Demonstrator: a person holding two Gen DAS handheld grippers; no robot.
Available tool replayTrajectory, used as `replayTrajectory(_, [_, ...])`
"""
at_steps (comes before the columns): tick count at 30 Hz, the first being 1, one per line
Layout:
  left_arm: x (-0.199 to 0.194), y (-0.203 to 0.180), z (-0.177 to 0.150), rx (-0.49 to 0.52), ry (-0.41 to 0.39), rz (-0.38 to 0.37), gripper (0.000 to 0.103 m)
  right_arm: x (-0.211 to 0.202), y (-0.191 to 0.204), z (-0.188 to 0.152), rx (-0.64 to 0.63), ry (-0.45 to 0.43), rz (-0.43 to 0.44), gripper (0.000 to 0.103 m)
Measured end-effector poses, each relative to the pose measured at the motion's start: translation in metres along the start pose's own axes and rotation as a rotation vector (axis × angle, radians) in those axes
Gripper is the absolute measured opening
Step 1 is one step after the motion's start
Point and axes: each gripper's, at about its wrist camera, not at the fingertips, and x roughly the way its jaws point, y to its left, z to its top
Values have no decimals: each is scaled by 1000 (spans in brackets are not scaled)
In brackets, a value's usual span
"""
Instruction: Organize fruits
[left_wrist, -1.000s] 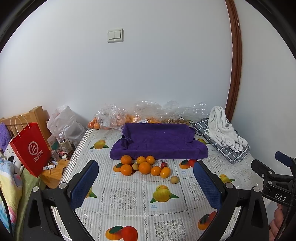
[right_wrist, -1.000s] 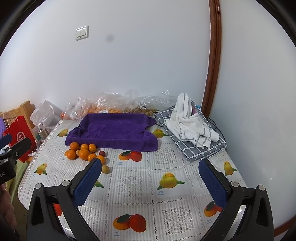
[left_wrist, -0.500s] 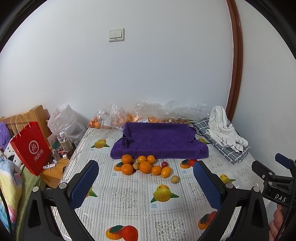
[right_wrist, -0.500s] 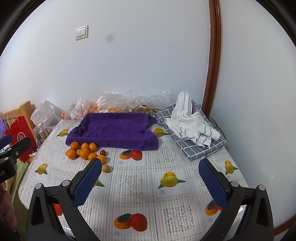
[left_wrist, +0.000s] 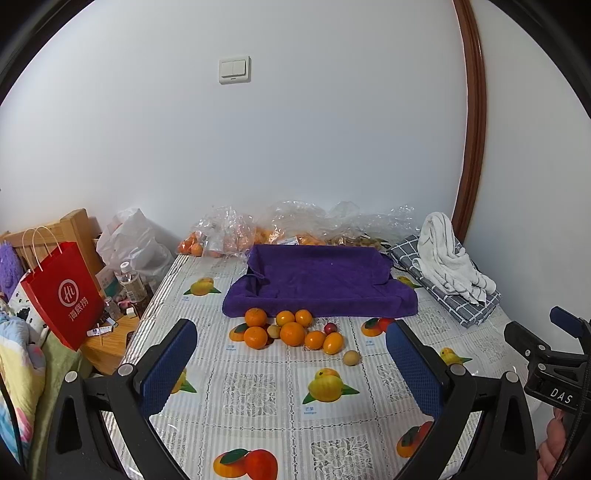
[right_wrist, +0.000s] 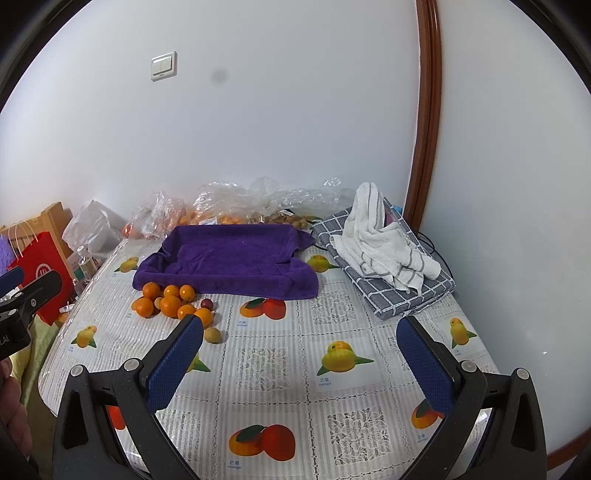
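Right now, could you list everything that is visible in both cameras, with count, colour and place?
Oranges: about seven, orange, loose cluster in front of the purple towel.
Small red fruit: one, dark red, right edge of the cluster.
Small tan fruit: one, yellowish, nearest the cameras; another pale one sits inside the cluster.
Purple towel: one, shaped like a tray, middle of the table, nothing in it.
Plastic bags: several, clear, with fruit, along the wall.
Checked cloth: one, grey, right side, white striped towel on top.
Tablecloth: one, white, printed fruit.
Paper bag: one, red, left of the table.
Left gripper: open, empty.
Right gripper: open, empty.
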Motion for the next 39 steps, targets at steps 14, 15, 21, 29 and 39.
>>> replayTrajectory(14, [-1, 0, 0, 0, -2, -1, 103, -3, 2, 0, -6, -7, 4, 103])
replayTrajectory(15, [-1, 1, 0, -1, -2, 0, 103, -4, 2, 0, -6, -8, 4, 103])
replayTrajectory(21, [-2, 1, 0, -1, -1, -2, 103, -5, 1, 0, -4, -12, 10, 103])
replayTrajectory(29, [-1, 1, 0, -2, 0, -1, 103, -5, 1, -1, -4, -12, 13, 103])
replayTrajectory(39, [5, 3, 0, 4, 3, 6, 103, 2, 6, -3, -23, -5, 44, 103])
